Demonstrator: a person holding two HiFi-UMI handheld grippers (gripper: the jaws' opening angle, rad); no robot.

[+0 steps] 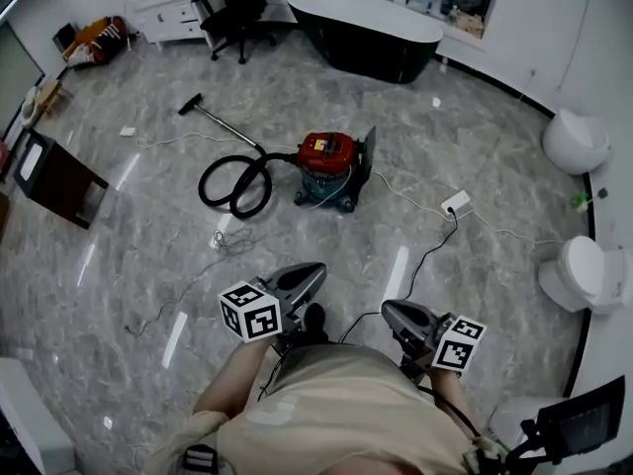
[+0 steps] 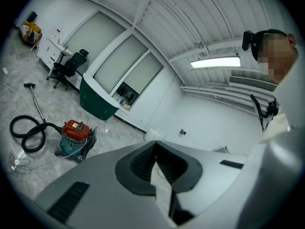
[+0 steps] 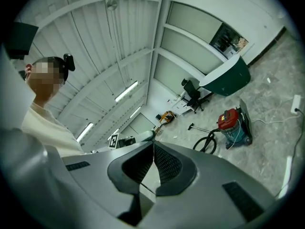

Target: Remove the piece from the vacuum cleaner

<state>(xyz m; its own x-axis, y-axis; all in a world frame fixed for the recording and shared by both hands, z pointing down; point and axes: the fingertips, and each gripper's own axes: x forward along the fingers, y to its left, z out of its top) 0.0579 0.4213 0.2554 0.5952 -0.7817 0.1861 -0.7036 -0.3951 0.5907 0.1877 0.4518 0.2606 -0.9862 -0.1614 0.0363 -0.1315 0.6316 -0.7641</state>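
The floor looks glossy, the vacuum cleaner shiny plastic.

Left open across the floor up to the vacuum cleaner. Crossed only by thin cables. Hemmed leftward by the coiled hose.

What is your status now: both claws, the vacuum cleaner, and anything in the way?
Left claw shut, empty. Right claw shut, empty. Vacuum cleaner on floor ahead, untouched. Black cable lies between.
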